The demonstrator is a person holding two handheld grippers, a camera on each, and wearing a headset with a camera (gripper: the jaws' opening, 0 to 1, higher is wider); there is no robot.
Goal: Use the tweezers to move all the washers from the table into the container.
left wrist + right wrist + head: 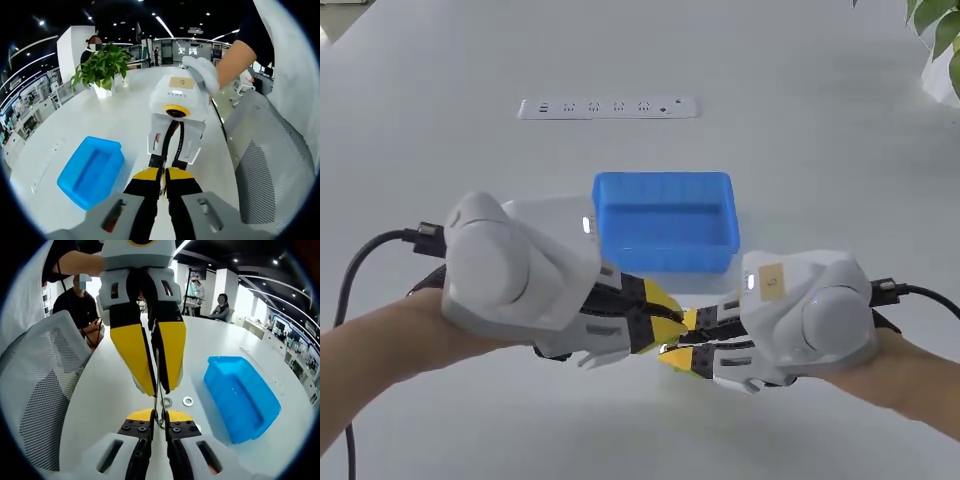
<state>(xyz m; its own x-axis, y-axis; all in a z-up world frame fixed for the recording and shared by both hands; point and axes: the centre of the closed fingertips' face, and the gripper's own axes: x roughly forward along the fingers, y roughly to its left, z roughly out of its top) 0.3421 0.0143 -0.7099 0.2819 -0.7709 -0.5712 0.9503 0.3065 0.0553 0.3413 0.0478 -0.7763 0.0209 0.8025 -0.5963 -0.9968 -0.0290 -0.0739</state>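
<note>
Left gripper (660, 312) and right gripper (685, 355) meet tip to tip, each with jaws pinched narrow on the tweezers (157, 390). Two washers (167, 402) lie on the table (100, 400) just below, near the blue container (240, 395). Judgement: secure one firm grip before the other releases; keep the tips aimed at the washers.

Washers (188, 401): two. Container (665, 222): one. Tweezers (156, 385): one pair. Hand-held grippers: two, left hand-held gripper (164, 172) and right hand-held gripper (160, 416). Power strip (608, 107): one. Potted plant (102, 70): one.
</note>
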